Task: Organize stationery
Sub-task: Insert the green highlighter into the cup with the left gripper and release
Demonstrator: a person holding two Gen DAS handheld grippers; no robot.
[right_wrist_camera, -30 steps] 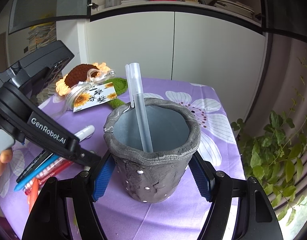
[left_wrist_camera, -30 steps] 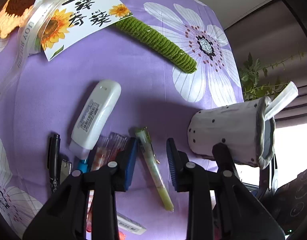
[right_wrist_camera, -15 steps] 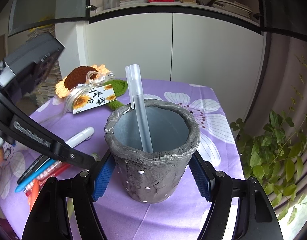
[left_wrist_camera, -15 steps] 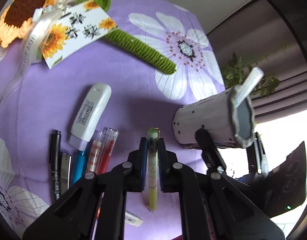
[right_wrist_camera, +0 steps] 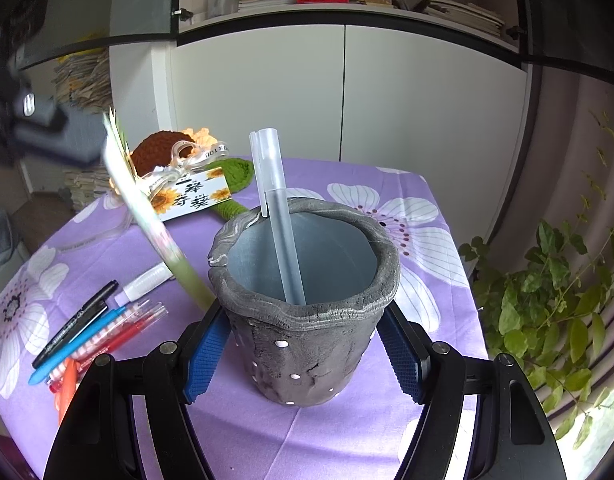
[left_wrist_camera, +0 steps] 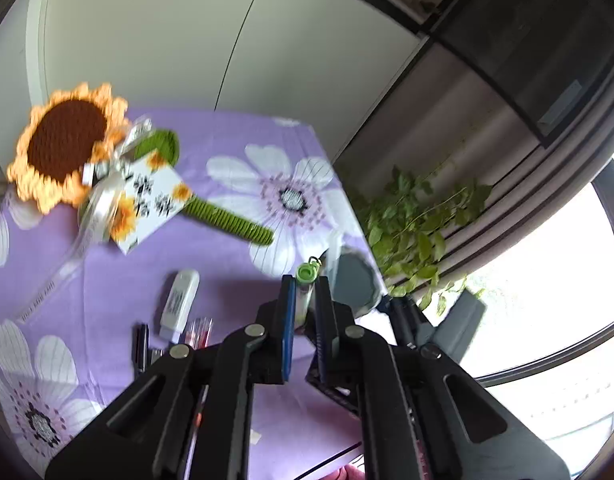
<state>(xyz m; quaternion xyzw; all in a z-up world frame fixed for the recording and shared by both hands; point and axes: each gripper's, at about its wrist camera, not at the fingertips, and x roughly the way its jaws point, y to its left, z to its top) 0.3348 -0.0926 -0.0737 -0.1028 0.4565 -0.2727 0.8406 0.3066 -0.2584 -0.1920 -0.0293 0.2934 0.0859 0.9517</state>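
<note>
My left gripper point(left_wrist_camera: 304, 300) is shut on a green pen point(left_wrist_camera: 306, 276) and holds it in the air, tip up, just left of the grey pen pot point(left_wrist_camera: 353, 284). In the right wrist view the green pen point(right_wrist_camera: 147, 216) hangs slanted left of the pot point(right_wrist_camera: 307, 320). My right gripper point(right_wrist_camera: 303, 356) is shut on the pot, jaws on both sides, and holds it upright on the purple cloth. A frosted white pen point(right_wrist_camera: 279, 216) stands inside the pot.
Several pens point(right_wrist_camera: 91, 332) and a white correction tape point(left_wrist_camera: 179, 304) lie on the cloth at the left. A crochet sunflower point(left_wrist_camera: 67, 144) with a card point(left_wrist_camera: 147, 200) lies at the back. A leafy plant point(right_wrist_camera: 547, 300) stands off the table's right edge.
My left gripper closed on the green pen, lifted it off the cloth and tilted it up beside the pot. The right gripper and pot have stayed in place.
</note>
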